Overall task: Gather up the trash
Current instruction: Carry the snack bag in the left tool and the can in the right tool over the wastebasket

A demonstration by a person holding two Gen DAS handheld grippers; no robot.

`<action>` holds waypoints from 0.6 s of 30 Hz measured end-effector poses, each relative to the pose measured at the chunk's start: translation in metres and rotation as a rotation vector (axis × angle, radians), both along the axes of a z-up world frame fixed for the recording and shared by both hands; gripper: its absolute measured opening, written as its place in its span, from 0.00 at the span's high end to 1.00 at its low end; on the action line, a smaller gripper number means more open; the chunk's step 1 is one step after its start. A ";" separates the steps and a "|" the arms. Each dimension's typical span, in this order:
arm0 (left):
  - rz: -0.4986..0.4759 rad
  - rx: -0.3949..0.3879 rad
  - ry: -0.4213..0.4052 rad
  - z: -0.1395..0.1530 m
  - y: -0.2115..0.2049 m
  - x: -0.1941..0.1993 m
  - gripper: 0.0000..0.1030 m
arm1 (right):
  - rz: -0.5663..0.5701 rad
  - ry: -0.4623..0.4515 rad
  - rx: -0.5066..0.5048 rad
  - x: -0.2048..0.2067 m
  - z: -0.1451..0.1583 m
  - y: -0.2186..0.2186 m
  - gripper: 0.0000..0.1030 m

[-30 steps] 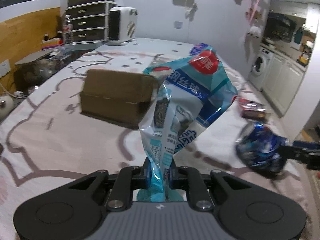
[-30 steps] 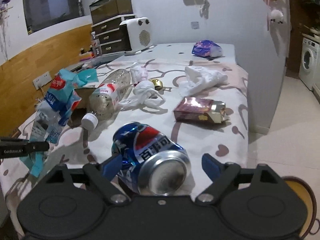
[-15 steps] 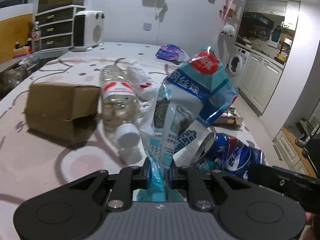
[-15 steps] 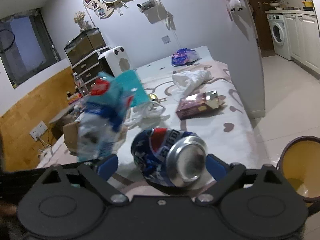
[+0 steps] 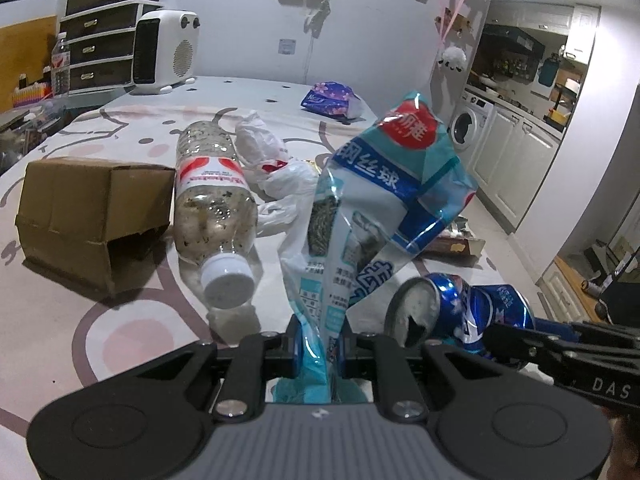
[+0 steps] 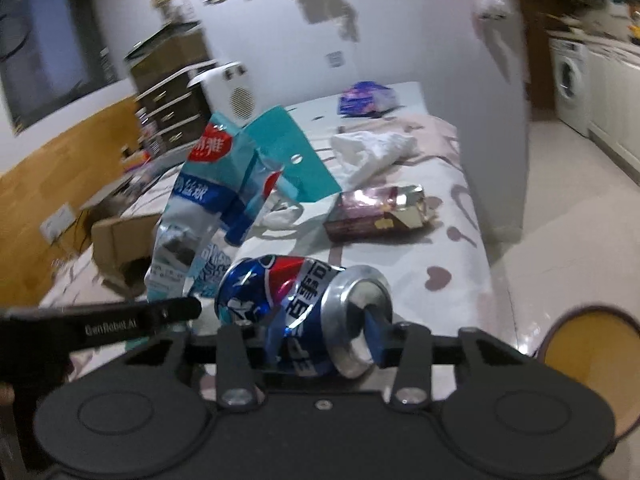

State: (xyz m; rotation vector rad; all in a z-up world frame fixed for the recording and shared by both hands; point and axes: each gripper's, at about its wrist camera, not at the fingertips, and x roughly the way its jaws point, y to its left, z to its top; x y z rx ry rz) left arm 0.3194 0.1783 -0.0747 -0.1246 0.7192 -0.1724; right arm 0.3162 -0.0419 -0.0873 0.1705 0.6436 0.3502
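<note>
Right wrist view | right gripper (image 6: 320,344) jaws just closing, clamped on dented blue aluminium cola can (image 6: 300,304), lower centre, long axis crosswise | round yellow-lined bin (image 6: 592,360) lower right | left gripper (image 5: 318,346) pinches teal plastic packet (image 5: 384,208).

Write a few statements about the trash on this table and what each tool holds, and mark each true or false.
1. The left tool grips a blue and white plastic bag. True.
2. The right tool is shut on the clear bottle. False: its jaws have just closed on the dented blue can.
3. The bottle lies on its side beside the cardboard box. True.
4. The bottle has no cap. False: a white cap is on it.
5. A purple packet lies at the table's far end. True.
</note>
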 end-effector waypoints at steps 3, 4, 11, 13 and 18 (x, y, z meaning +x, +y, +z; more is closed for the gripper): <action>-0.002 -0.005 -0.003 0.000 0.000 -0.002 0.84 | 0.097 -0.007 -0.037 0.006 0.000 -0.010 0.63; -0.004 -0.006 -0.003 0.000 -0.001 -0.003 0.84 | 0.128 -0.004 -0.039 0.009 0.001 -0.014 0.64; -0.006 -0.010 -0.002 0.000 -0.004 -0.009 0.84 | 0.165 -0.009 -0.080 0.015 0.009 -0.028 0.60; -0.007 -0.009 -0.001 0.000 -0.004 -0.011 0.84 | 0.121 -0.012 -0.041 0.011 0.012 -0.029 0.25; -0.010 -0.013 0.001 0.001 -0.004 -0.016 0.84 | 0.058 -0.030 0.042 0.004 0.016 -0.014 0.00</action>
